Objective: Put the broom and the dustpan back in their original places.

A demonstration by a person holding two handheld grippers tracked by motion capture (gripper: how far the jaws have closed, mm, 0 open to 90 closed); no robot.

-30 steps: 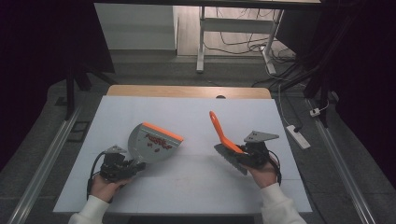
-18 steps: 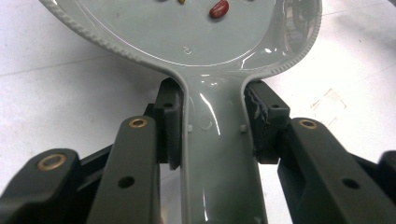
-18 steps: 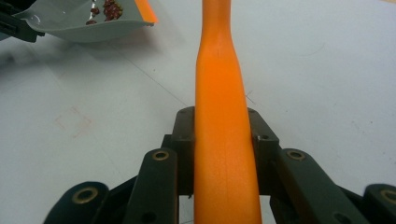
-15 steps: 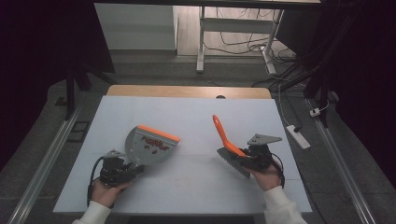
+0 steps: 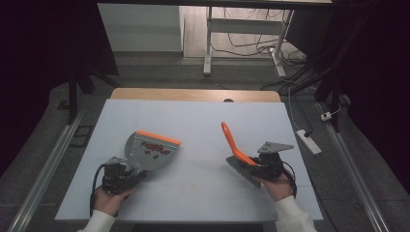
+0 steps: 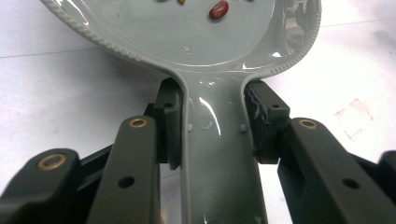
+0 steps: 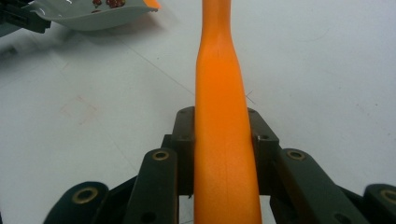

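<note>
2 hand-held grippers over a white table [image 5: 193, 116], a person's hands coming in from the near edge.

Left gripper [image 5: 118, 175] is clamped on the grey handle of the dustpan [image 5: 150, 151]; in the left gripper view both pads press the handle's sides, no gap. Pan's long axis runs from the left hand forward and to the right, with its orange lip [image 5: 158, 138] at the far end, facing away from the person. Small red beans [image 5: 153, 150] sit inside the pan; 1 bean [image 6: 218, 9] lies close to the handle neck.

Right gripper [image 5: 263, 166] is closed on the brush [image 5: 235, 147], gripping it by the orange handle; the right gripper view has the handle [image 7: 222, 116] pinched between both jaws. Handle points up, forward and toward the left; the grey head [image 5: 241, 170] is down near the table on the person's side.

Key relation: the pan lies to the left of the brush, well apart, with bare table between them. Its open lip faces away, not toward the brush, so any sweep into it would probably need the pan turned or the brush carried round to the far side. Right hand holds the mover; left hand holds the receiver. No loose beans that I can make out on the table.
</note>
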